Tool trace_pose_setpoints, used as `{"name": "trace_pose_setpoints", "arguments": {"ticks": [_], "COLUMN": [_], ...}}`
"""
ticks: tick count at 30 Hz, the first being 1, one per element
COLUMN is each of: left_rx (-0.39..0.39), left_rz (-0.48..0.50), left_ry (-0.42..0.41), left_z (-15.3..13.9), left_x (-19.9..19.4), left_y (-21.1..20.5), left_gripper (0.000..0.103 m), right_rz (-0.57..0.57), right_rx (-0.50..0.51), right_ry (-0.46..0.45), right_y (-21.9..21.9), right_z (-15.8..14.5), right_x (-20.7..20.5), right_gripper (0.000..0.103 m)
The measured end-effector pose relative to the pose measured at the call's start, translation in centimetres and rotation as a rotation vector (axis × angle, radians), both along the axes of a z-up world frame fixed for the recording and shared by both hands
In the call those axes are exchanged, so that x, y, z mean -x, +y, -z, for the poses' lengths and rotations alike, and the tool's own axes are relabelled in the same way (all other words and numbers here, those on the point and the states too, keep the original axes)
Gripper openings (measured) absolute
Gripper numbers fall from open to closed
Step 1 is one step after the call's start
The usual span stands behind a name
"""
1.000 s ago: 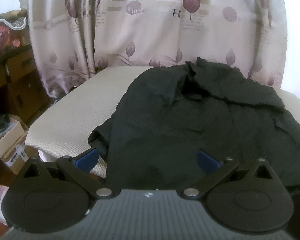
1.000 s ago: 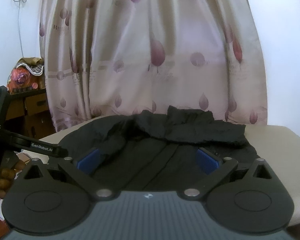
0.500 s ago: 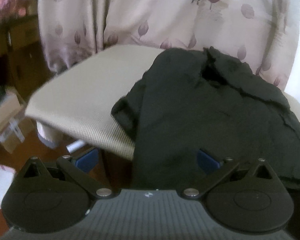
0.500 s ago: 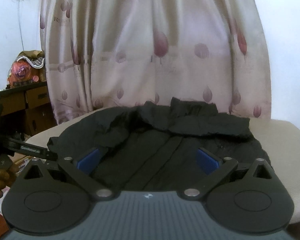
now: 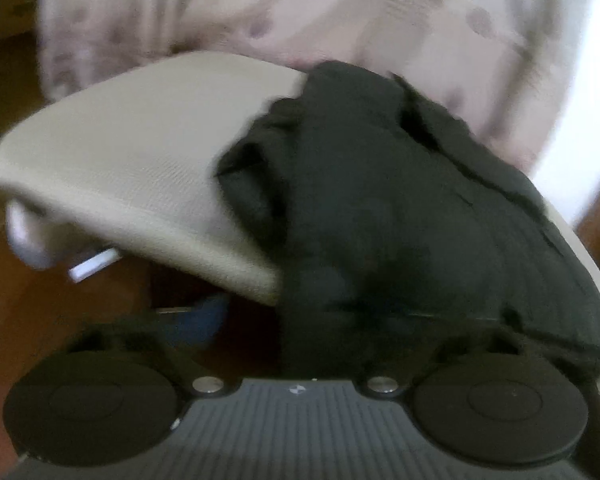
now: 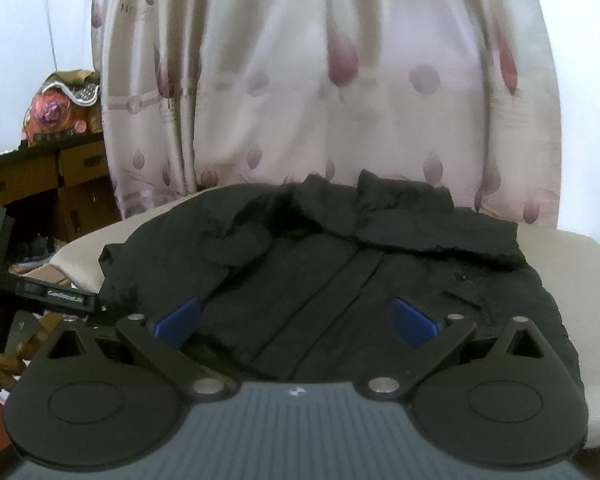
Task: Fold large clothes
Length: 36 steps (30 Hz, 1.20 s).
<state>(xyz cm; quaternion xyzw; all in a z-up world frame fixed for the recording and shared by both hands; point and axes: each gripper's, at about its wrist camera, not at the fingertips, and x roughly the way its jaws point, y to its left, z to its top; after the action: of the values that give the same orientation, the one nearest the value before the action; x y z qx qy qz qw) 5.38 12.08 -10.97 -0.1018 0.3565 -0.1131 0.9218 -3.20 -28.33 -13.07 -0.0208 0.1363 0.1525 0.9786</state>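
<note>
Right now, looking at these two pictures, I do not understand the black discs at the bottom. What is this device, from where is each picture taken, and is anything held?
There is no robot. A person carries a gripper in each hand, each with a camera looking along its two blue-padded fingers. The black discs are the gripper's own body. The blurred picture comes from the left gripper. Its jaws are closing, with the near edge of the black jacket between them, not clearly pinched yet. The sharp picture comes from the right gripper, open and holding nothing. The jacket lies on a beige cushion.
</note>
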Motion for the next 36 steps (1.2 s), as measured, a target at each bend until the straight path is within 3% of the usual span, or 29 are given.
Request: {"name": "trace_pose_setpoints", "arguments": {"ticks": [3,8,13,16,19,22,24,27,29,32,34,36], "left_rx": [-0.034,-0.065,-0.184,-0.239,-0.346,-0.424,-0.444,-0.459,-0.433,-0.363,-0.272,-0.23], "left_rz": [0.002,-0.101,-0.321,-0.397,-0.459,-0.517,-0.556,-0.607,-0.566,-0.514,-0.461,-0.422], "left_ry": [0.007,-0.103,-0.246,-0.264,-0.279,-0.299,-0.326,-0.403,-0.439,-0.425,-0.407,-0.406], "left_z": [-1.6,-8.6,-15.6,-17.7,-17.7,-16.6,-16.3,-16.6,-17.0,-16.9,-16.5,-15.9], "left_x": [0.1,0.3,-3.6,-8.4,-13.4,-16.6,-18.1,-17.5,-16.4,-15.1,-13.8,-12.1], "left_y": [0.0,2.8,6.6,7.8,7.6,7.5,8.0,8.1,7.4,5.8,4.9,3.4], "left_gripper": [0.01,0.009,0.009,0.009,0.009,0.025,0.067,0.095,0.096,0.103,0.103,0.103], "right_rz": [-0.004,-0.008,0.004,0.023,0.034,0.031,0.014,-0.043,-0.056,-0.072,-0.076,-0.075], "right_rx": [0.015,0.026,0.018,-0.005,-0.012,0.005,0.028,0.083,0.141,0.204,0.237,0.264], "right_ry": [0.003,0.006,0.014,0.002,-0.01,-0.025,-0.03,-0.044,-0.057,-0.076,-0.053,-0.02], "right_y": [0.3,0.4,-0.1,-0.9,-1.6,-1.8,-1.6,-0.6,0.5,2.3,3.4,4.7], "right_z": [-0.1,-0.3,-0.7,-1.5,-2.3,-3.0,-3.7,-4.7,-5.2,-5.3,-4.9,-4.0], "right_x": [-0.2,-0.8,-1.8,-2.5,-3.3,-4.9,-6.4,-9.2,-11.4,-15.6,-19.0,-22.6], "right_gripper": [0.103,0.103,0.103,0.103,0.103,0.103,0.103,0.103,0.103,0.103,0.103,0.103]}}
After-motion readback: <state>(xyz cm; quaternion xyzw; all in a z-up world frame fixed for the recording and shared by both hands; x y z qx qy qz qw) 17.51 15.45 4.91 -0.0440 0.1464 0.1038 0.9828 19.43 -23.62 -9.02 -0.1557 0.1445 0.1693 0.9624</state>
